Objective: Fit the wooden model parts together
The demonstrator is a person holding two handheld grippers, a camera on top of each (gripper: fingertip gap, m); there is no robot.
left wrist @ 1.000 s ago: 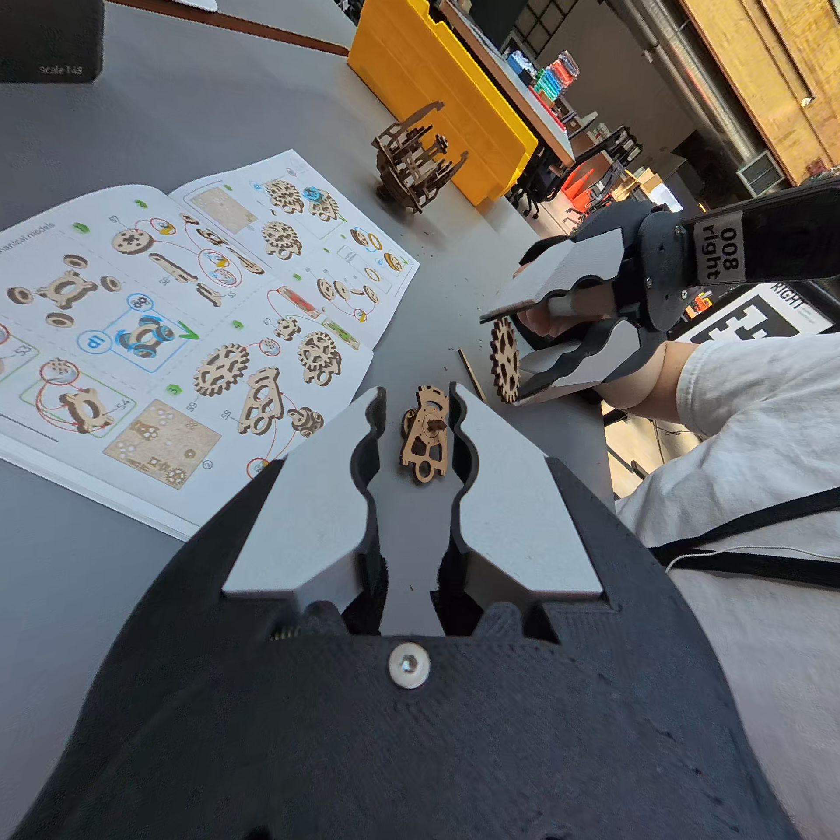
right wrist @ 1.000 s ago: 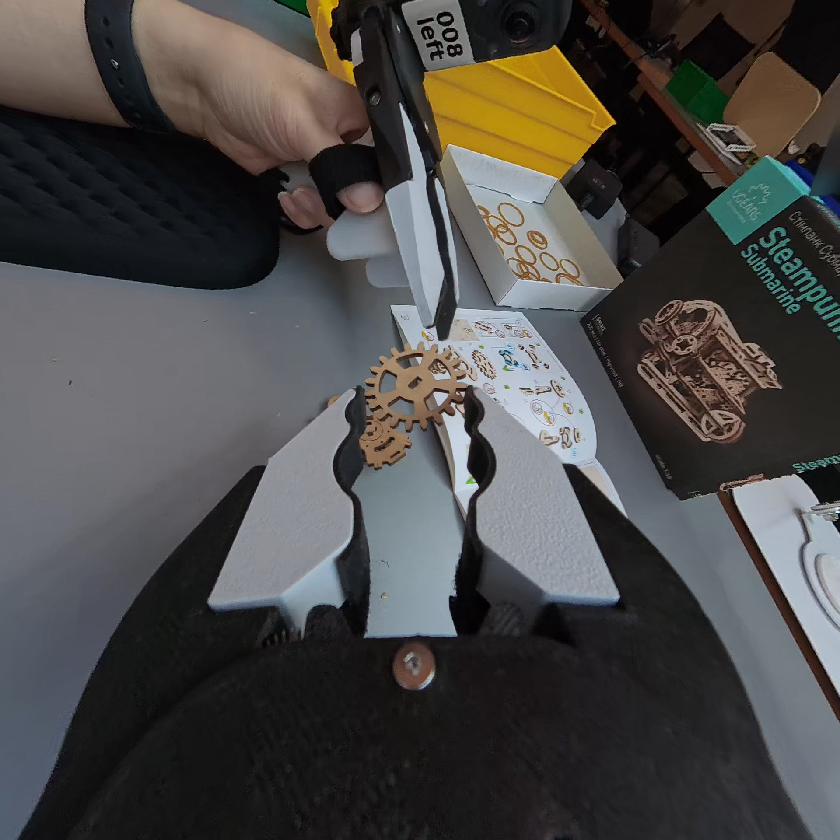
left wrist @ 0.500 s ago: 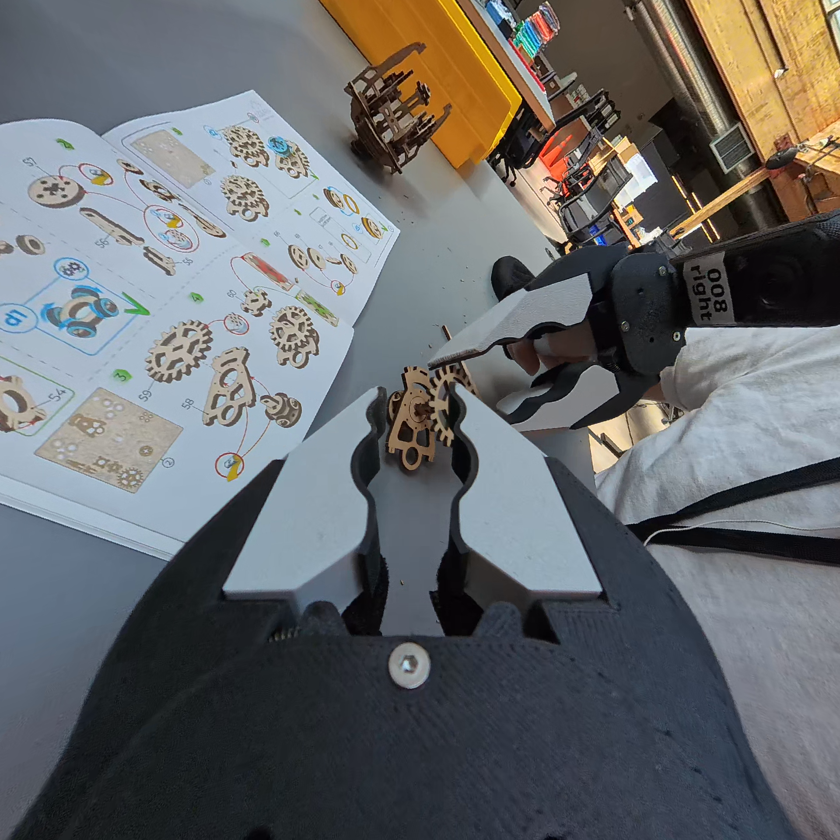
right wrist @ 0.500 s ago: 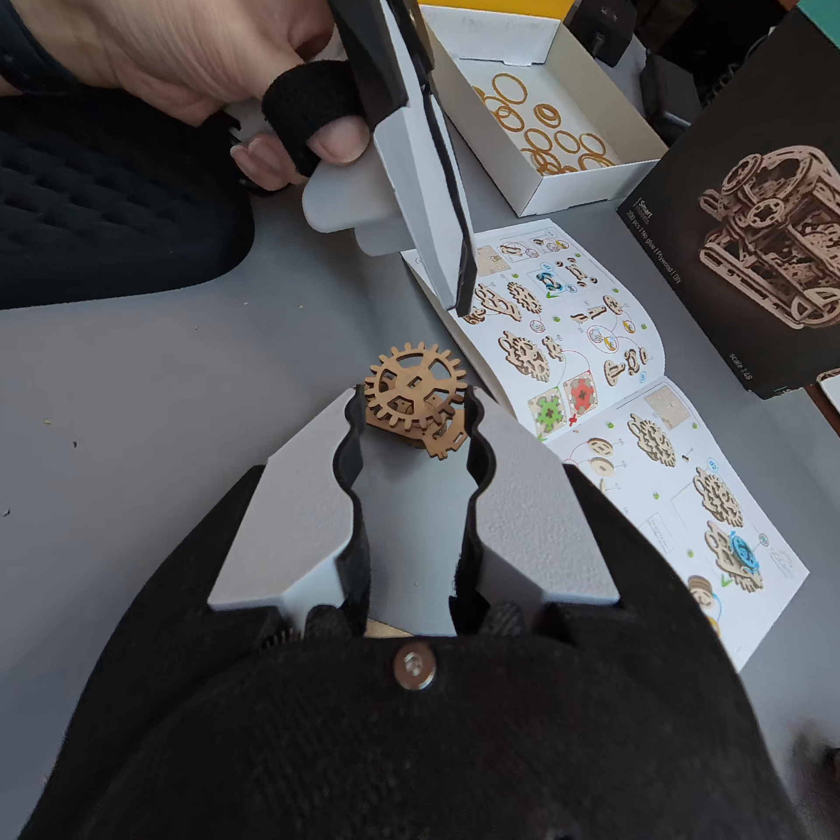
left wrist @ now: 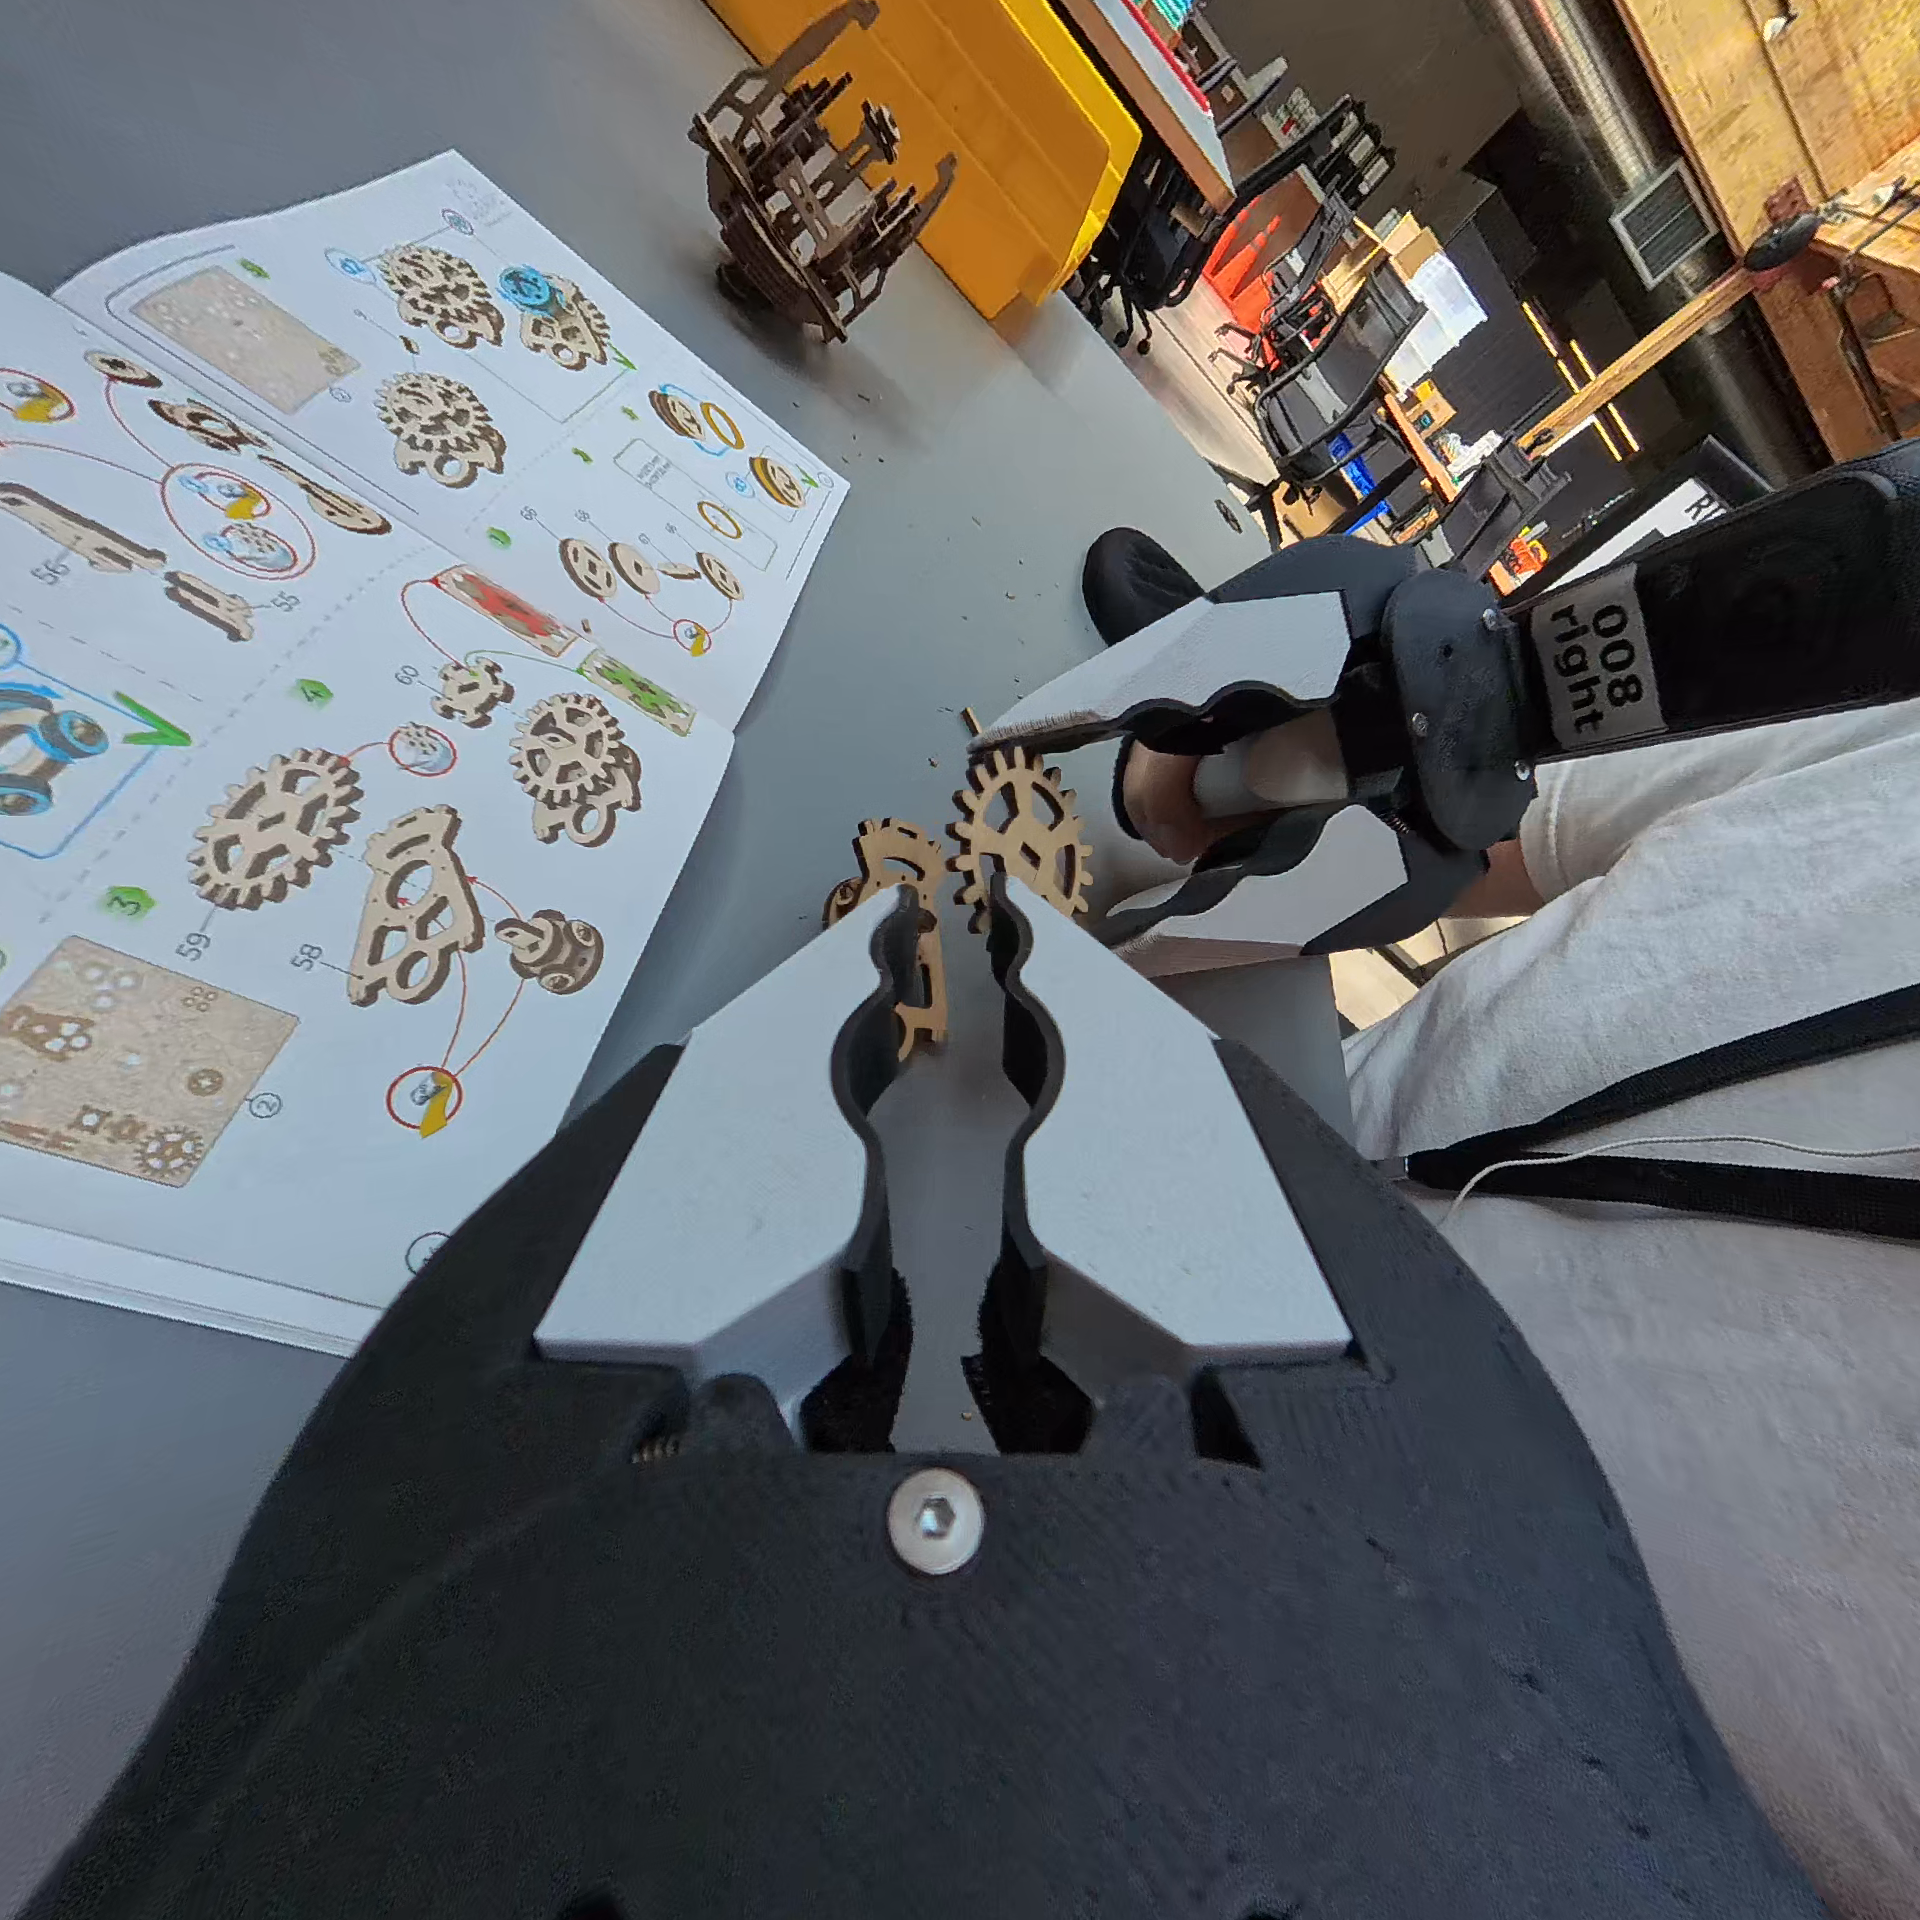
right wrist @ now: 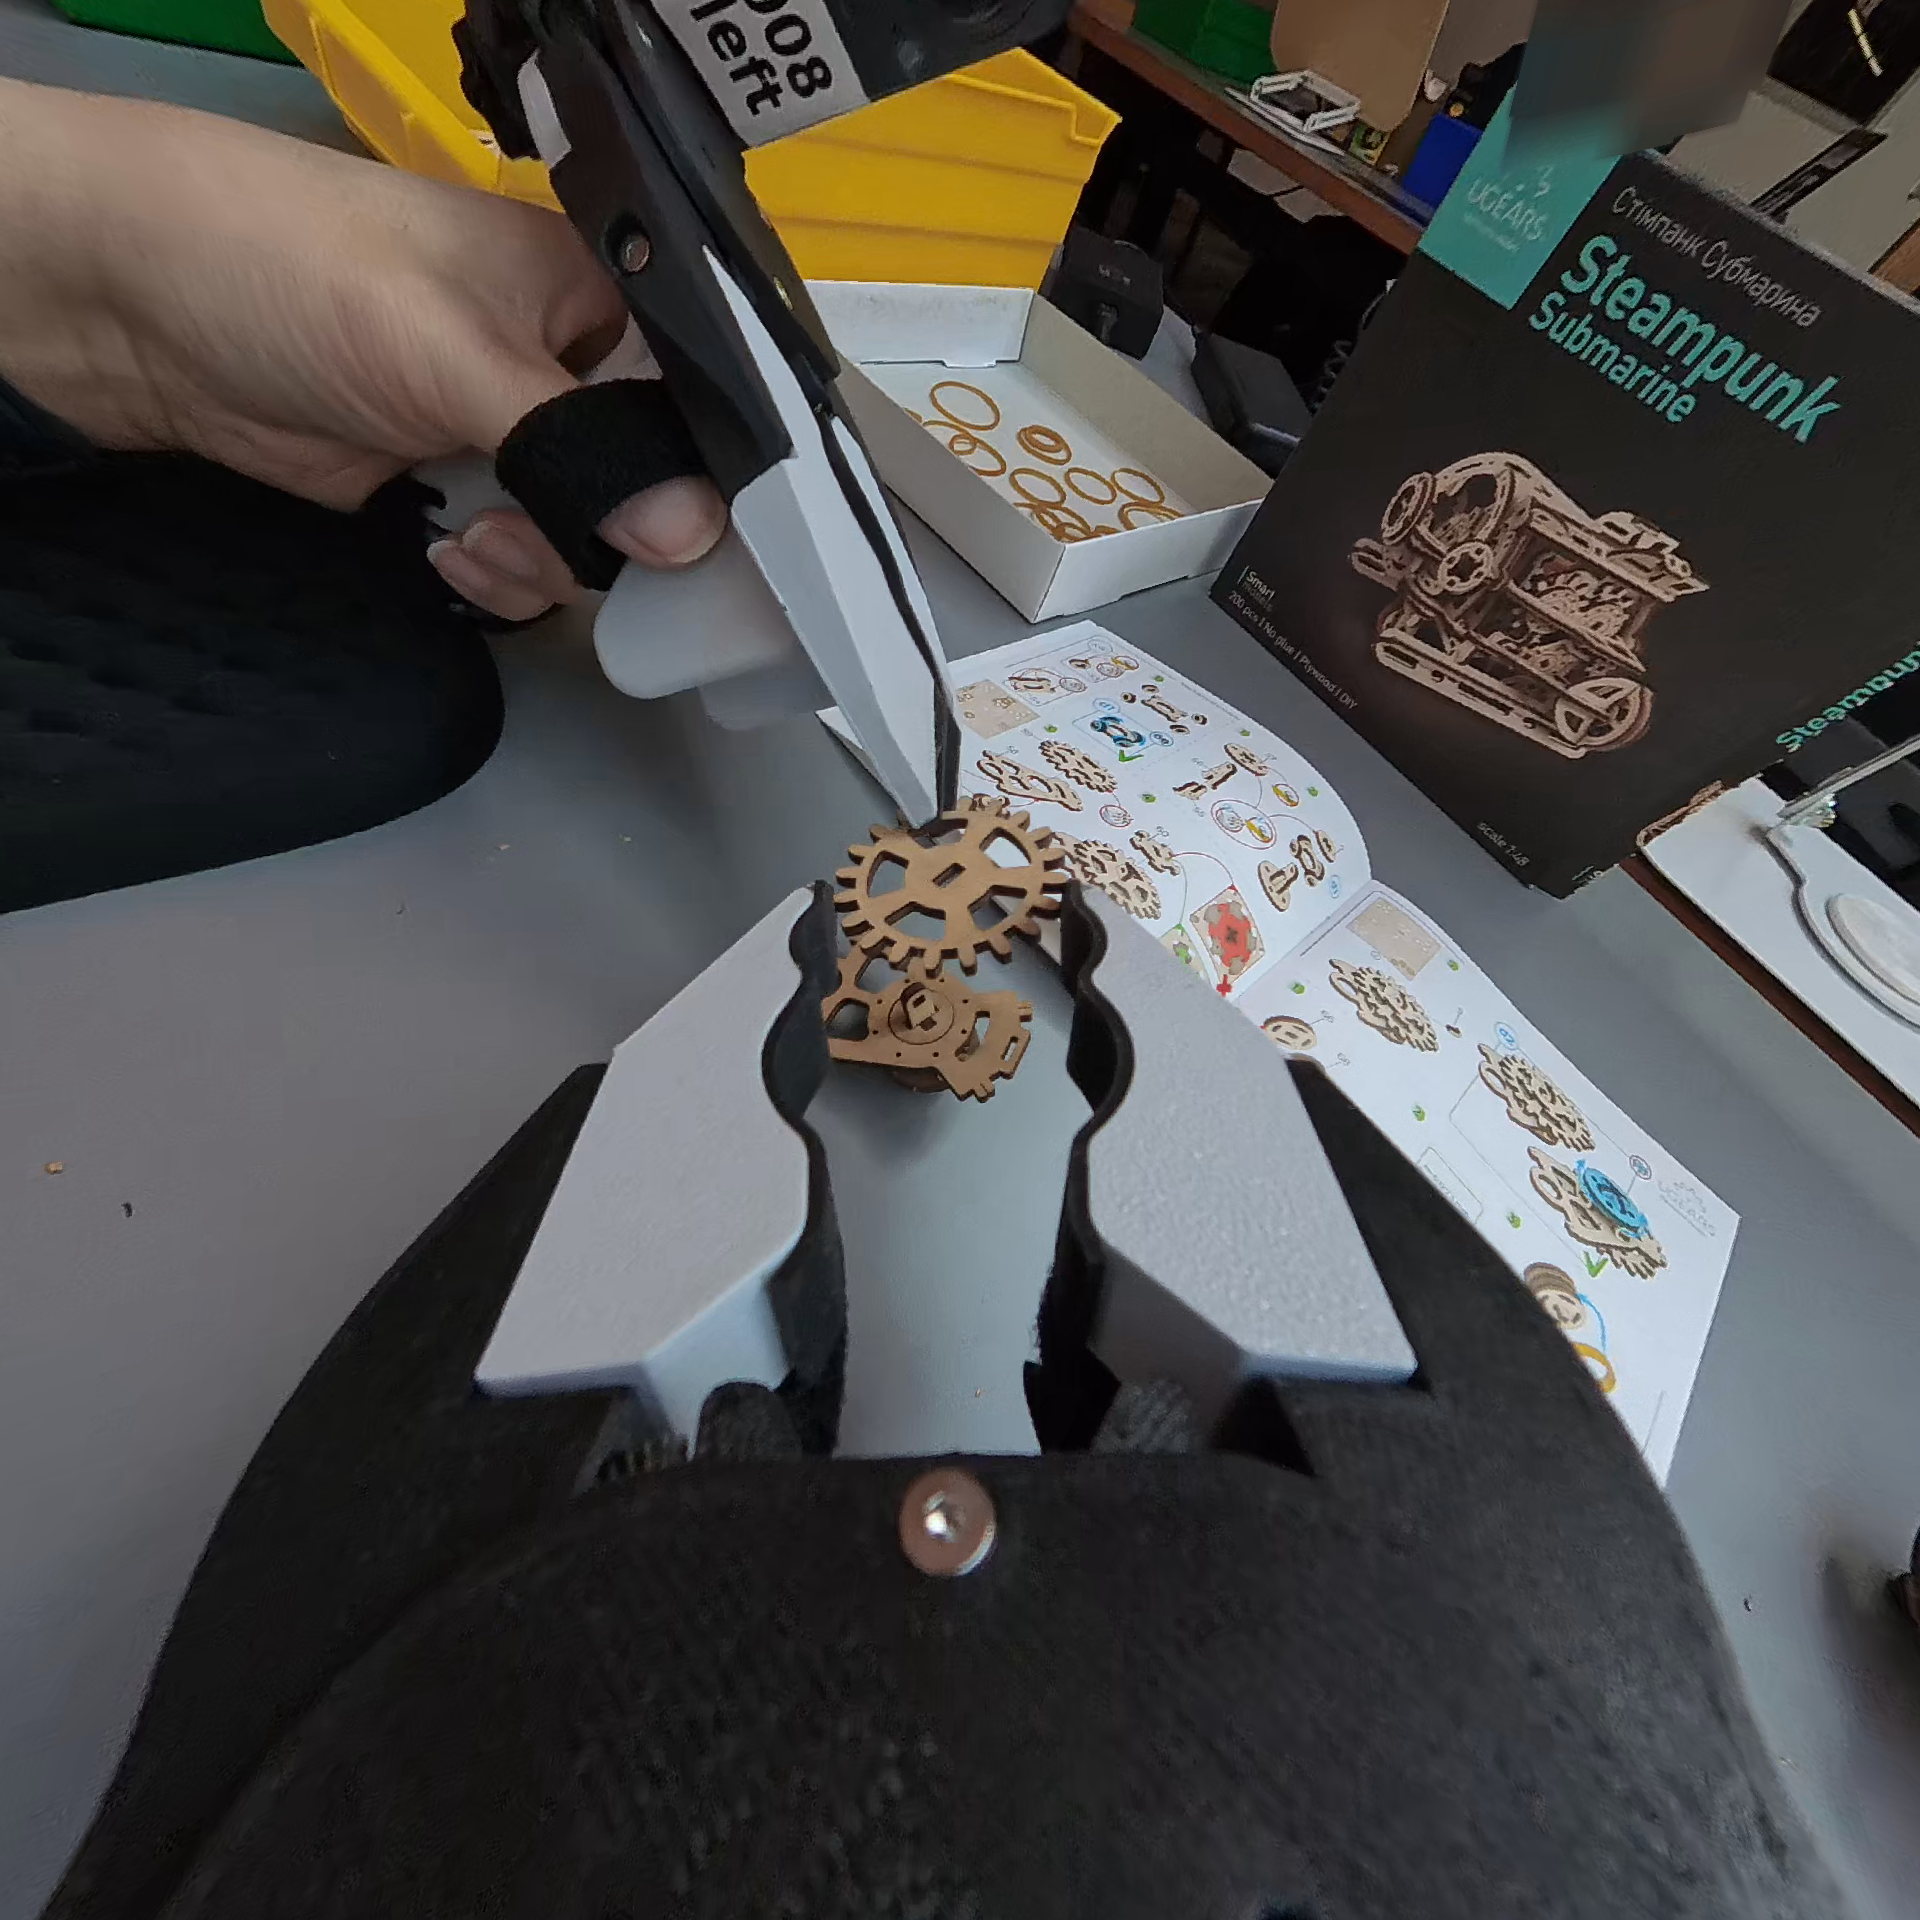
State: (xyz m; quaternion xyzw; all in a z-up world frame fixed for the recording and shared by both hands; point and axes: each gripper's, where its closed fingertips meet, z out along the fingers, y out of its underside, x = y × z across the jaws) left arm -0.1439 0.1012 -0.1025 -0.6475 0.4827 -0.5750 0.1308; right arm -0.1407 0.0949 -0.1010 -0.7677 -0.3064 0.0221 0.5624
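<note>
While the gear [right wrist: 948, 896] sits clamped between the right gripper [right wrist: 940, 935] fingertips, the plate [left wrist: 906, 940] is pinched in the left gripper [left wrist: 948, 920] just beside it, not visibly joined. Seating the gear on the plate's hub looks undone.

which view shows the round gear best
The right wrist view: the round gear faces the camera, spokes and teeth clear, between the right gripper tips. The left wrist view shows it angled, lower part hidden.
</note>
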